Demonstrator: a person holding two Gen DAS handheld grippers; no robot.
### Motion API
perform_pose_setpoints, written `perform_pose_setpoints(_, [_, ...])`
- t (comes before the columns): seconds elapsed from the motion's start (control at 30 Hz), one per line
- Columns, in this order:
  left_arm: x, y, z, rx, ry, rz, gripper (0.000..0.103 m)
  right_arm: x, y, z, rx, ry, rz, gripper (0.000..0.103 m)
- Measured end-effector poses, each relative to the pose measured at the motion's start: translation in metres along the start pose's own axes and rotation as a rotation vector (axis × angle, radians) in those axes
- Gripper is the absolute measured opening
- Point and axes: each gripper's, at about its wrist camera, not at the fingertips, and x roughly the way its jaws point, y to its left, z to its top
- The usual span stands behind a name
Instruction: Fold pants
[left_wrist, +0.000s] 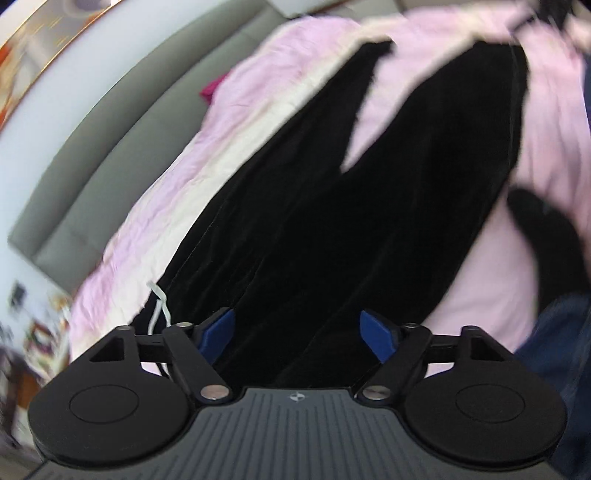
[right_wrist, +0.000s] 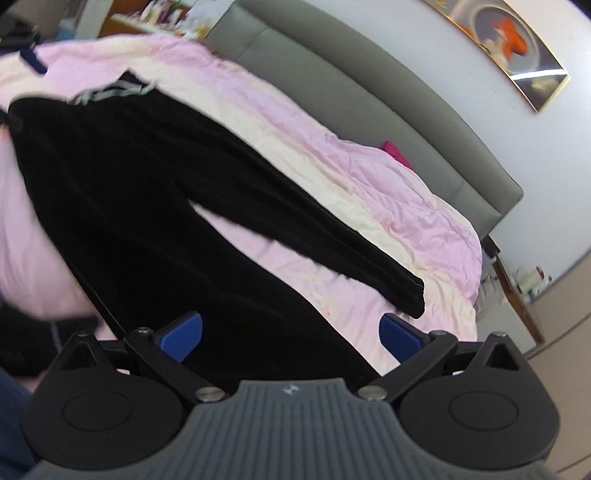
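Observation:
Black velvet pants (left_wrist: 314, 221) lie spread flat on a pink and cream bedspread (left_wrist: 229, 122), both legs apart. My left gripper (left_wrist: 297, 336) is open above the waist end, where a white drawstring (left_wrist: 159, 306) hangs out at the left. My right gripper (right_wrist: 290, 338) is open above the lower end of the near leg; the pants (right_wrist: 147, 192) stretch away to the grey-trimmed waistband (right_wrist: 110, 90). The far leg's cuff (right_wrist: 410, 291) lies just beyond my right finger (right_wrist: 399, 338). Neither gripper holds any cloth.
A grey padded headboard (right_wrist: 369, 81) runs along the far side of the bed, with a framed picture (right_wrist: 517, 48) on the wall above. A magenta item (right_wrist: 397, 151) lies by the headboard. A bedside table (right_wrist: 524, 291) with small items stands at the bed's corner.

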Motion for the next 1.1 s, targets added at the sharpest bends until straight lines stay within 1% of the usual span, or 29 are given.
perform_pose_setpoints(0.07, [0.010, -0.009, -0.014, 0.087, -0.004, -0.039, 0.086, 0.014, -0.011, -0.022, 0.006, -0.022, 0.033, 0.098])
perform_pose_setpoints(0.13, [0.019, -0.012, -0.026, 0.143, 0.022, -0.084, 0.086, 0.030, -0.025, -0.042, 0.039, -0.020, 0.080, 0.097])
perform_pose_setpoints(0.17, [0.024, -0.013, -0.031, 0.166, 0.042, -0.091, 0.086, 0.040, -0.028, -0.054, 0.036, 0.004, 0.093, 0.093])
perform_pose_setpoints(0.2, [0.028, -0.014, -0.037, 0.189, 0.056, -0.093, 0.086, 0.050, -0.030, -0.065, 0.004, 0.029, 0.088, 0.089])
perform_pose_setpoints(0.27, [0.035, -0.013, -0.050, 0.233, 0.078, -0.092, 0.086, 0.066, -0.028, -0.086, -0.107, 0.074, 0.053, 0.072])
perform_pose_setpoints(0.3, [0.038, -0.010, -0.054, 0.253, 0.084, -0.101, 0.086, 0.071, -0.026, -0.098, -0.166, 0.081, 0.048, 0.070])
perform_pose_setpoints(0.37, [0.040, -0.007, -0.060, 0.276, 0.080, -0.148, 0.086, 0.079, -0.023, -0.117, -0.237, 0.095, 0.057, 0.070])
perform_pose_setpoints(0.43, [0.044, -0.005, -0.063, 0.285, 0.084, -0.200, 0.086, 0.087, -0.023, -0.128, -0.264, 0.116, 0.086, 0.070])
perform_pose_setpoints(0.5, [0.052, -0.006, -0.064, 0.319, 0.103, -0.201, 0.086, 0.095, -0.022, -0.137, -0.280, 0.131, 0.111, 0.069])
perform_pose_setpoints(0.57, [0.062, -0.010, -0.071, 0.364, 0.128, -0.188, 0.086, 0.105, -0.020, -0.146, -0.301, 0.149, 0.136, 0.065])
perform_pose_setpoints(0.63, [0.070, -0.011, -0.079, 0.391, 0.146, -0.189, 0.086, 0.114, -0.015, -0.155, -0.352, 0.164, 0.145, 0.063])
perform_pose_setpoints(0.67, [0.071, -0.009, -0.083, 0.390, 0.146, -0.200, 0.086, 0.118, -0.011, -0.160, -0.381, 0.170, 0.149, 0.061])
perform_pose_setpoints(0.73, [0.071, 0.000, -0.087, 0.365, 0.130, -0.232, 0.087, 0.124, -0.005, -0.170, -0.423, 0.166, 0.152, 0.060])
perform_pose_setpoints(0.77, [0.071, 0.005, -0.089, 0.362, 0.121, -0.237, 0.091, 0.126, -0.003, -0.175, -0.446, 0.150, 0.142, 0.060])
perform_pose_setpoints(0.8, [0.072, 0.007, -0.092, 0.372, 0.117, -0.228, 0.092, 0.127, -0.001, -0.178, -0.465, 0.135, 0.127, 0.060])
perform_pose_setpoints(0.87, [0.077, 0.009, -0.098, 0.408, 0.116, -0.185, 0.093, 0.132, 0.003, -0.184, -0.507, 0.098, 0.080, 0.061])
perform_pose_setpoints(0.9, [0.080, 0.009, -0.102, 0.417, 0.122, -0.167, 0.093, 0.130, 0.008, -0.188, -0.536, 0.075, 0.043, 0.061])
perform_pose_setpoints(0.93, [0.082, 0.011, -0.104, 0.410, 0.128, -0.158, 0.093, 0.132, 0.009, -0.191, -0.570, 0.053, 0.004, 0.060])
perform_pose_setpoints(1.0, [0.086, 0.014, -0.104, 0.355, 0.137, -0.164, 0.094, 0.136, 0.015, -0.200, -0.663, 0.000, -0.099, 0.060])
perform_pose_setpoints(1.03, [0.089, 0.016, -0.104, 0.331, 0.141, -0.165, 0.094, 0.139, 0.018, -0.205, -0.696, -0.015, -0.136, 0.059])
perform_pose_setpoints(1.1, [0.089, 0.017, -0.107, 0.333, 0.120, -0.156, 0.095, 0.144, 0.023, -0.214, -0.731, -0.038, -0.179, 0.059])
